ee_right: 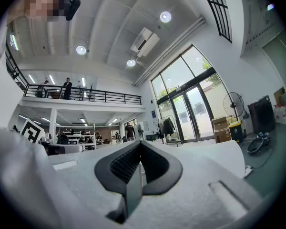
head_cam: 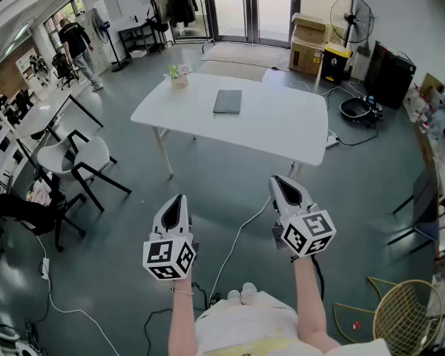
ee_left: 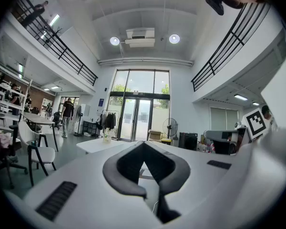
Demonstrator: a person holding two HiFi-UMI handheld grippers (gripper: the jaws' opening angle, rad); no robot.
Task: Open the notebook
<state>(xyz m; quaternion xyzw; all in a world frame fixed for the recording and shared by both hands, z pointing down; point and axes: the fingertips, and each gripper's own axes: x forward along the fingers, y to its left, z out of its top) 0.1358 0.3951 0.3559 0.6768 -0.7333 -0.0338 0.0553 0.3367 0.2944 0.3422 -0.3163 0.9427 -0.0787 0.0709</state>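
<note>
The notebook (head_cam: 228, 101) is a closed grey book lying flat near the middle of the white table (head_cam: 282, 128), far ahead of me. Both grippers hover level over the floor, well short of the table's near edge. My left gripper (head_cam: 180, 199) has its jaws together with nothing between them; in the left gripper view (ee_left: 143, 147) its dark pads (ee_left: 126, 168) meet at the tip. My right gripper (head_cam: 277, 181) is shut and empty as well, its pads (ee_right: 124, 168) closed in the right gripper view (ee_right: 140, 145). No notebook can be made out in either gripper view.
A small potted plant (head_cam: 179, 77) stands at the table's far left corner. White chairs (head_cam: 80, 159) stand to the left, and a white cable (head_cam: 236, 242) runs across the floor between the grippers. Boxes (head_cam: 308, 44), a fan (head_cam: 351, 15) and a racket (head_cam: 406, 318) are on the right.
</note>
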